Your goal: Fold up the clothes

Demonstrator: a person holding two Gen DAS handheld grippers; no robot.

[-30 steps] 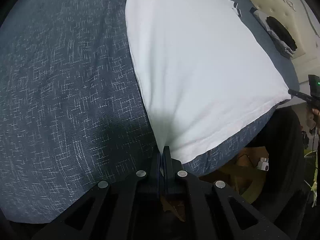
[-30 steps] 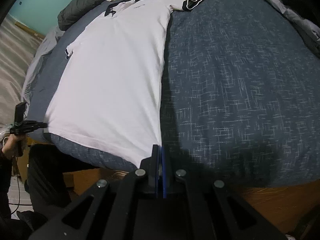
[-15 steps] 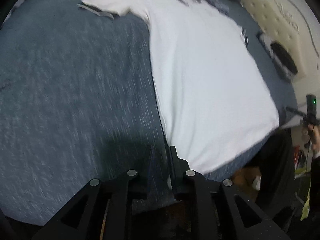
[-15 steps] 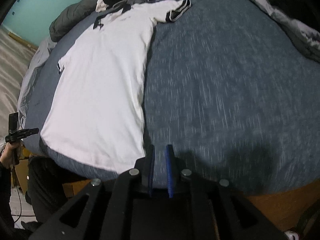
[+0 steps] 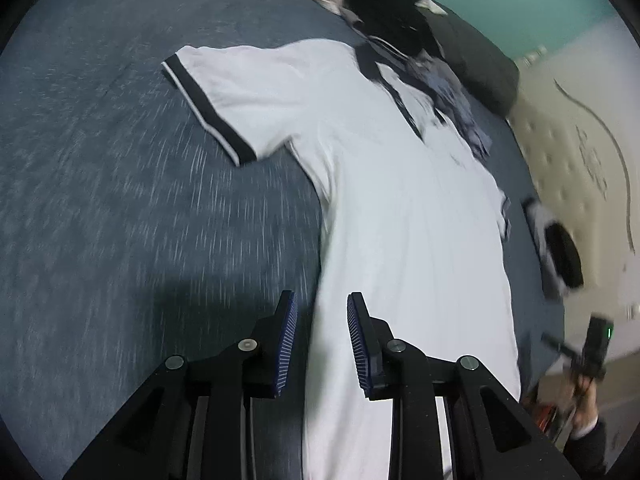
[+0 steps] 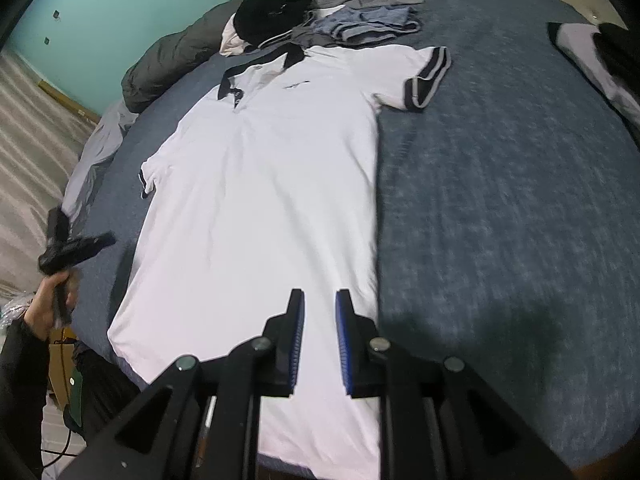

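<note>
A white polo shirt [image 5: 400, 208] [image 6: 264, 184] with a dark collar and dark-banded sleeves lies flat and face up on the blue bed cover, collar at the far end. My left gripper [image 5: 322, 304] is open above the shirt's left side edge, near the hem end, holding nothing. Over the shirt's lower right part, close to its right edge, my right gripper [image 6: 320, 300] stands open and empty. In each view the other gripper [image 5: 592, 344] [image 6: 76, 244] shows at the side, gripped by a hand.
A pile of dark and grey-blue clothes [image 6: 320, 20] lies beyond the collar, with a dark duvet [image 6: 172, 64] behind it. More clothing [image 6: 600, 56] sits at the bed's far right, near the padded headboard [image 5: 592, 152]. Blue bed cover [image 6: 500, 200] spreads to the right.
Both grippers were shut on the shirt's bottom hem corners; they have let go, opened and moved forward over the shirt toward the collar end.
</note>
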